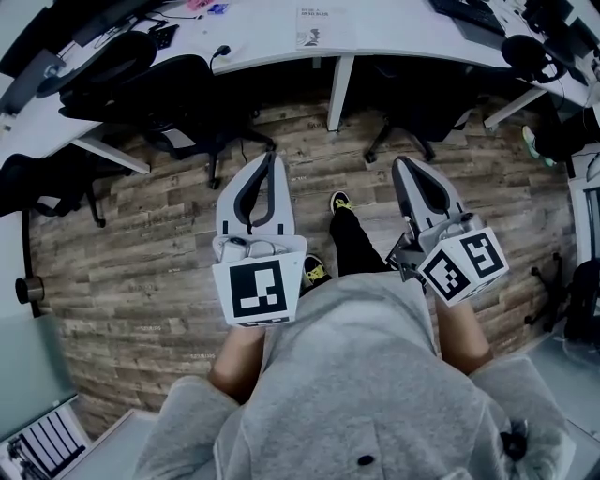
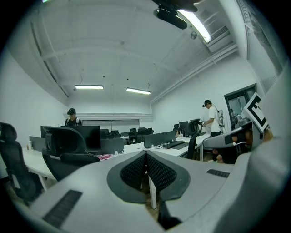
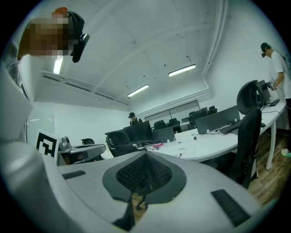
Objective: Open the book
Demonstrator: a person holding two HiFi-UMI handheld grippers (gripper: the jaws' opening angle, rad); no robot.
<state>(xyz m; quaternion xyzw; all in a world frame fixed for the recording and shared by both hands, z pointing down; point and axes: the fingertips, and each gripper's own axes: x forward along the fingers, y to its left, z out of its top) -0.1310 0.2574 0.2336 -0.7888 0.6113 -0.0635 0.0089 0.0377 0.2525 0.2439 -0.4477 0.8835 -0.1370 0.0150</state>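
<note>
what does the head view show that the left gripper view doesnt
Head view only: the person's grey sweatshirt and black shoe with yellow laces. Left gripper view only: white ceiling strip lights and two standing people in dark caps. Both: the long white desk, black office chairs and the shut grey left gripper.

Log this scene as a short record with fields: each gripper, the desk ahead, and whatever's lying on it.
Left gripper: shut, nothing between the jaws
Right gripper: shut, nothing between the jaws
Desk: white, ahead, neither gripper touching it
Printed item: lies flat on the desk; book or sheet, cannot tell
Floor: wood planks, below both grippers
</note>
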